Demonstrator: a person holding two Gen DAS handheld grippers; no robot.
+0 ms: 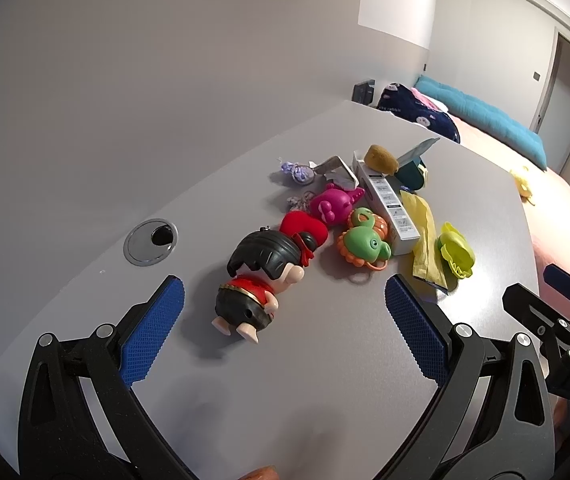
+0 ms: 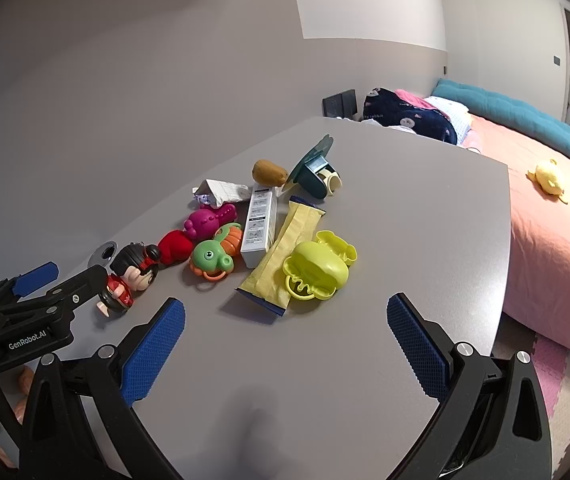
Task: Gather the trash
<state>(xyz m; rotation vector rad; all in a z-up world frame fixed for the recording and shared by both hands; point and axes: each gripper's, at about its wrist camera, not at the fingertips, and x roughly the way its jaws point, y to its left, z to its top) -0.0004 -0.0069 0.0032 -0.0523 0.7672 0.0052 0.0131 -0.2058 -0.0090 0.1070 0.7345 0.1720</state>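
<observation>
Both claws hover above the near part of the grey surface [image 2: 405, 208], short of a cluster of toys and trash. The left claw [image 1: 284, 308] is released, its blue pads spread wide and holding nothing; a doll [image 1: 263, 276] with black hair and a red top lies on its side between and just beyond the pads. The right claw [image 2: 285, 322] is likewise released and empty, fingers spread. Directly ahead of it lies a flat yellow wrapper [image 2: 285, 252], its near end just beyond the fingertips. A lime-green plastic toy [image 2: 319, 270] sits against the right side of the wrapper, and a white box [image 2: 259, 226] lies along its left side. Left of the box are a green and orange toy [image 2: 213, 258], a magenta toy [image 2: 211, 220] and a red plush [image 2: 175, 246]. Crumpled white paper [image 2: 221, 192] lies at the far left of the cluster, with a small purple wrapper [image 1: 299, 171] next to it. A brown plush [image 2: 270, 172] rests at the far end of the box, beside a dark green holder [image 2: 317, 174]. A round metal grommet [image 1: 150, 242] is set into the surface to the left. A bed [image 2: 557, 248] with a pink cover stands beyond the right edge.
</observation>
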